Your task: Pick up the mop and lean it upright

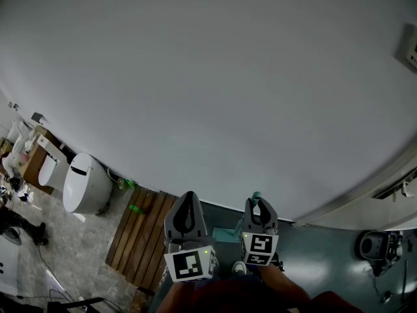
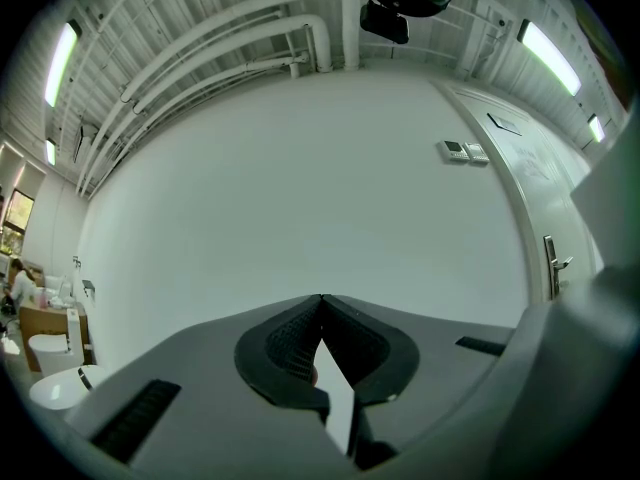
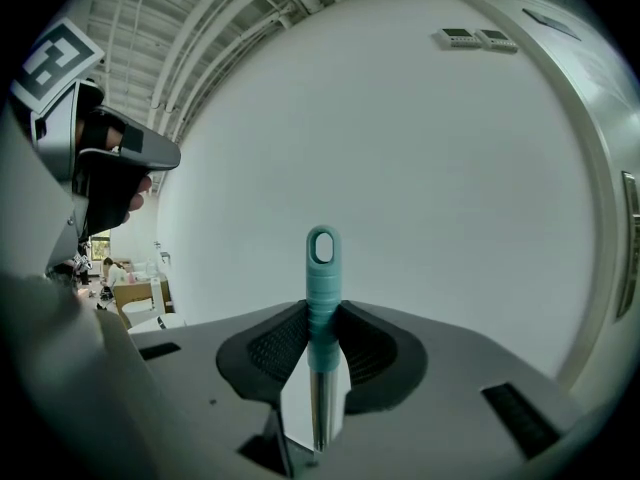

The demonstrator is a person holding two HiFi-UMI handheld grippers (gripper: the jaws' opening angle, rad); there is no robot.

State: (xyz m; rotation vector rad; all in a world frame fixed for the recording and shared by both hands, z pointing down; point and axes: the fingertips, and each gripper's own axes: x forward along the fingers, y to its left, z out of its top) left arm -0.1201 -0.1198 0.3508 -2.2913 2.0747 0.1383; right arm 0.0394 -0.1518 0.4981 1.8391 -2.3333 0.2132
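Mop (image 3: 322, 268): its teal handle end, with a hanging loop on top, stands upright between the right tongs (image 3: 322, 316), which clench it just below the loop, in front of a bare white wall (image 3: 430, 168). In the head view the left tongs (image 1: 187, 215), at 9 o'clock of the right tongs (image 1: 260, 217), are pressed together on nothing. A slatted wooden board (image 1: 140, 237) lies on the floor (image 1: 78, 266) at 9 o'clock of them, and a white toilet (image 1: 88, 186) stands at 10 o'clock beyond.

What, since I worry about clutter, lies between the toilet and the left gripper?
In the head view, a wooden slatted board lies between the toilet and the left gripper, with a small green item on it.
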